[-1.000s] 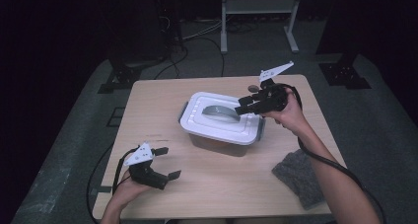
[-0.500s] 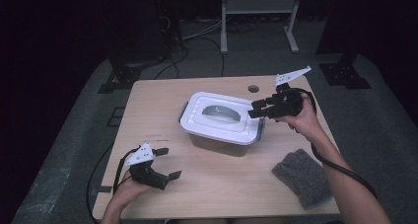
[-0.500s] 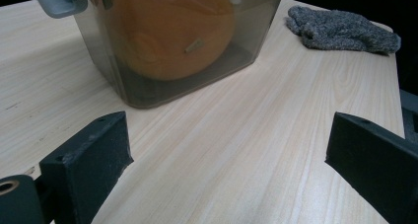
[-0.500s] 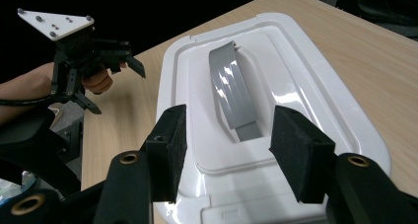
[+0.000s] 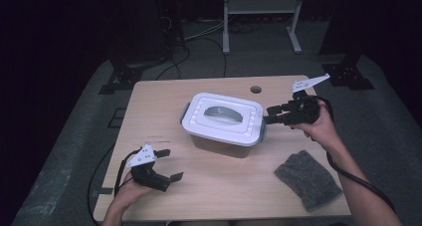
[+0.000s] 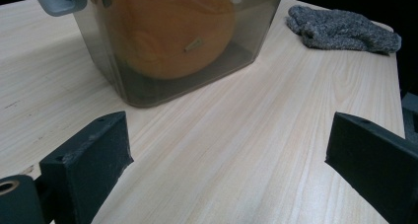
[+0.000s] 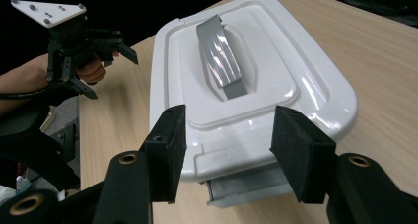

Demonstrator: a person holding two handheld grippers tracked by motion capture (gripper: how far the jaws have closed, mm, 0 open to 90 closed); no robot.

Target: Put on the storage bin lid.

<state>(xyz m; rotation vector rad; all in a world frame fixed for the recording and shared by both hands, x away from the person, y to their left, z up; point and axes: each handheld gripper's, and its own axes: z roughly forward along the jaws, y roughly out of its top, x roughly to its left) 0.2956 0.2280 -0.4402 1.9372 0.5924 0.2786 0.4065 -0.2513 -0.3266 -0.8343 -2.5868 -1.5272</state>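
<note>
Right tool (image 5: 268, 120) drawn back off lid to box (image 5: 222, 122) end, jaws apart, empty, left tool (image 5: 166, 164) wide open

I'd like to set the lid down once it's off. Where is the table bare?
The widest bare patch lies left of the box, between it, the table edge and the left gripper. A bare strip runs along the front between that gripper and the cloth. The right side is crowded: the right gripper sits at the box's end.
</note>
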